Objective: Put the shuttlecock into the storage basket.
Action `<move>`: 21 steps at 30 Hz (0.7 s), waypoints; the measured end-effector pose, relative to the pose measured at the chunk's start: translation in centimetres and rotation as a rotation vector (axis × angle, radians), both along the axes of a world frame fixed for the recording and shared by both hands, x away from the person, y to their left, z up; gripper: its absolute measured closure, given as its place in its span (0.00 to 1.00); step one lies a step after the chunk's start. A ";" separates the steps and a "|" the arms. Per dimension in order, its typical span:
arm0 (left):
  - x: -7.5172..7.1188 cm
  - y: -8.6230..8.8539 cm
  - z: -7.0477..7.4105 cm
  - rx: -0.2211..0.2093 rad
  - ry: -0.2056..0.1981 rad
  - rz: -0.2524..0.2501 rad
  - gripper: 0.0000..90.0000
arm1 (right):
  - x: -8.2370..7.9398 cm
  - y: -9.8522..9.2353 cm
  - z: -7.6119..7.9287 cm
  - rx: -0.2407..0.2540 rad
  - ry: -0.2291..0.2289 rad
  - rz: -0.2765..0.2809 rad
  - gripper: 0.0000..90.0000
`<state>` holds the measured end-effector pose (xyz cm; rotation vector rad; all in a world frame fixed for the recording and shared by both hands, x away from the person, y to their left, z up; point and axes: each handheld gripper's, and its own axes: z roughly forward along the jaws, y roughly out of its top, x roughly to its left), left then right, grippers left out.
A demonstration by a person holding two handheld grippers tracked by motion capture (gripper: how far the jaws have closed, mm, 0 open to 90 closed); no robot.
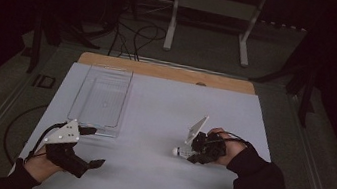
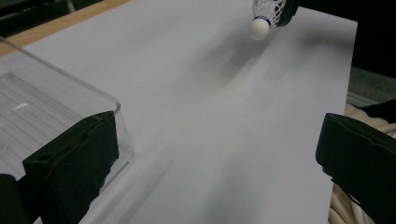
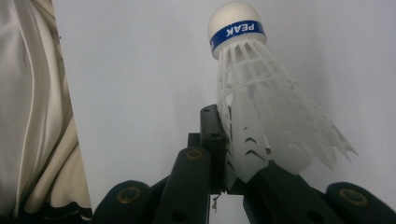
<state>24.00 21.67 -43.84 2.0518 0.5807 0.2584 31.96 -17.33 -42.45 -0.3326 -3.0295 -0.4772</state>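
Observation:
A white plastic shuttlecock [image 3: 252, 93] with a blue band under its cork has its skirt pinched between the jaws of my right gripper [image 3: 233, 172], cork pointing away. From the high view the right gripper [image 1: 188, 154] sits low over the white table sheet at right of centre, with the shuttlecock [image 1: 178, 152] sticking out to its left. My left gripper [image 1: 92, 147] hovers at the near left with its jaws wide apart and nothing between them. In the left gripper view [image 2: 215, 163] the shuttlecock [image 2: 264, 16] shows far off at the top.
A clear plastic tray [image 1: 100, 97] lies at the back left of the white sheet [image 1: 165, 104]; its near corner [image 2: 28, 107] is by my left jaw. Pale cloth folds [image 3: 32, 107] hang beside the table. A metal stand [image 1: 212, 5] and cables are on the floor beyond.

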 end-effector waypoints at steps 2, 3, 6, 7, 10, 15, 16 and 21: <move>0.2 -0.4 0.5 0.020 0.002 -0.014 0.00 | 0.0 0.0 0.1 0.004 -0.003 0.005 1.00; 0.2 -0.6 0.7 0.029 -0.002 -0.019 0.00 | 0.0 0.0 0.1 0.005 -0.003 0.007 1.00; 0.6 -1.0 1.3 0.058 0.006 -0.036 0.00 | -0.1 -0.1 0.2 0.010 -0.007 0.004 1.00; 0.8 -1.2 1.5 0.063 0.011 -0.043 0.00 | -0.2 0.0 0.2 0.008 -0.010 0.004 1.00; 1.2 -1.6 1.8 0.092 0.021 -0.045 0.00 | -0.4 0.1 0.3 0.014 -0.013 0.020 1.00; 1.7 -2.6 2.3 0.132 0.031 -0.051 0.00 | -0.5 0.0 0.5 0.012 -0.021 0.024 1.00; 1.7 -2.8 2.4 0.144 0.024 -0.053 0.00 | -0.5 0.0 0.5 0.012 -0.022 0.027 1.00; 2.2 -3.7 2.6 0.186 0.050 -0.098 0.00 | -0.6 -0.1 0.4 0.021 -0.021 0.035 1.00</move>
